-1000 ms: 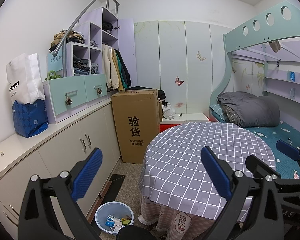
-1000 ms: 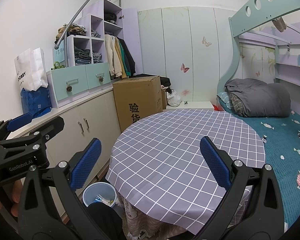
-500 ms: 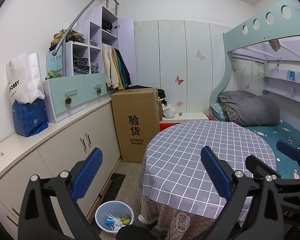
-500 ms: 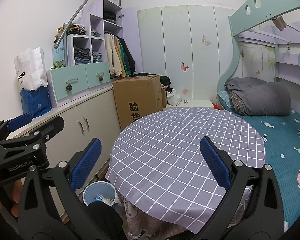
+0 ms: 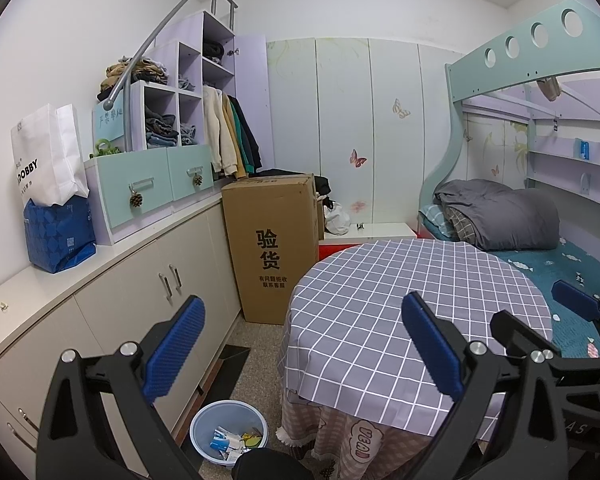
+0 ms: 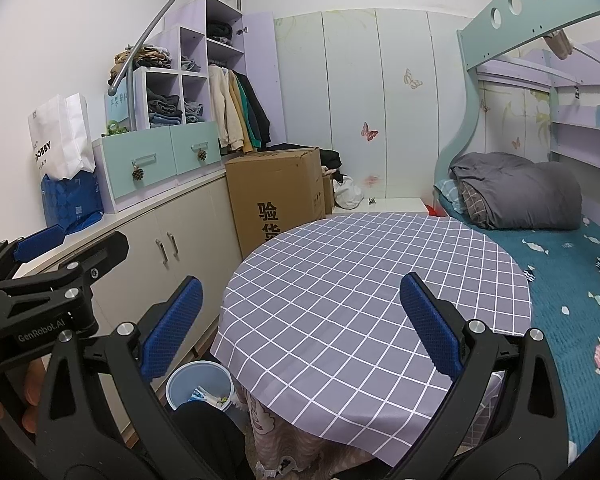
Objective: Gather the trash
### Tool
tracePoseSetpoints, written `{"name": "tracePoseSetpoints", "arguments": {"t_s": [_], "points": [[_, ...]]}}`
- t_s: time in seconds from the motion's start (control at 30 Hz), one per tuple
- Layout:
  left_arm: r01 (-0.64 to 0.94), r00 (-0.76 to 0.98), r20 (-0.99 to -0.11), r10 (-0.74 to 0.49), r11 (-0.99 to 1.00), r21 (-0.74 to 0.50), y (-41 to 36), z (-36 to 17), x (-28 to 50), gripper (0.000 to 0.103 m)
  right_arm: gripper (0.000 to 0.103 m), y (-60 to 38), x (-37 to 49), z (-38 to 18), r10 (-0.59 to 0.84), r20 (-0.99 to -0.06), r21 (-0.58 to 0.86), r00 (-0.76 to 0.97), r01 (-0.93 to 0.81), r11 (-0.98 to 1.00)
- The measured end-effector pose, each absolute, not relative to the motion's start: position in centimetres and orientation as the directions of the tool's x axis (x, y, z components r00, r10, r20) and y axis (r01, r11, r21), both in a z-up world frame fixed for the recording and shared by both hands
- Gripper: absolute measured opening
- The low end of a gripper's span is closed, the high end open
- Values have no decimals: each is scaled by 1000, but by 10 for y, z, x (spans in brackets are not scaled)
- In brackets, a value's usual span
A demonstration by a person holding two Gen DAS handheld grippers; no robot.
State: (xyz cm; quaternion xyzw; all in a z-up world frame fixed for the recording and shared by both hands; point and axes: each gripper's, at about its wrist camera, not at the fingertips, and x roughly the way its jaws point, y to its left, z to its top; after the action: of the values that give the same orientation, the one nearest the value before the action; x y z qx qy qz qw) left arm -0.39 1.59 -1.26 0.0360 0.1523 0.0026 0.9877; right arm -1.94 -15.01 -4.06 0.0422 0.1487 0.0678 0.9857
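The trash bin (image 5: 229, 430) stands upright on the floor, just beside the foot of the round table (image 5: 412, 312) and near the low cabinet (image 5: 148, 292). It already holds some wrappers and scraps. Being round, it has no long axis across the floor; its only axis is vertical, and the mouth points straight up. In the right wrist view the same trash bin (image 6: 200, 386) is partly hidden under the edge of the tablecloth.

The left gripper (image 5: 300, 344) and the right gripper (image 6: 300, 326) both hover above the table with their fingers spread wide, and nothing is between them. No loose trash shows on the tablecloth, so I judge that the collecting is mostly done or that the rest lies out of view.

The risk I see is in the narrow gap: a gripper going down to the bin could catch the hanging tablecloth or knock the light bin over and spill it. The cardboard box (image 5: 272, 248) also narrows the way.
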Motion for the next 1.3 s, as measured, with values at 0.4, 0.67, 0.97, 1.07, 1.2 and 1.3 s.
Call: {"name": "tracePoseSetpoints", "arguments": {"t_s": [0.4, 0.67, 0.97, 1.07, 1.2, 1.3], "points": [[6, 953, -302, 16, 997, 73, 16, -13, -3, 97, 97, -150, -20, -41, 147, -291, 106, 945, -121, 987], [6, 953, -304, 16, 997, 73, 16, -14, -3, 97, 97, -147, -24, -43, 145, -292, 107, 945, -118, 987], [9, 952, -305, 14, 997, 73, 17, -17, -3, 97, 97, -147, -23, -43, 144, -294, 108, 945, -117, 987], [9, 952, -305, 14, 997, 74, 17, -17, -3, 97, 97, -147, -24, -44, 144, -294, 110, 945, -117, 987], [9, 952, -306, 14, 997, 74, 17, -16, -2, 97, 97, -148, -22, -43, 145, -295, 109, 944, -118, 987], [8, 952, -305, 16, 997, 75, 17, -17, -2, 97, 97, -147, -22, -42, 146, -295, 110, 944, -118, 987]]}}
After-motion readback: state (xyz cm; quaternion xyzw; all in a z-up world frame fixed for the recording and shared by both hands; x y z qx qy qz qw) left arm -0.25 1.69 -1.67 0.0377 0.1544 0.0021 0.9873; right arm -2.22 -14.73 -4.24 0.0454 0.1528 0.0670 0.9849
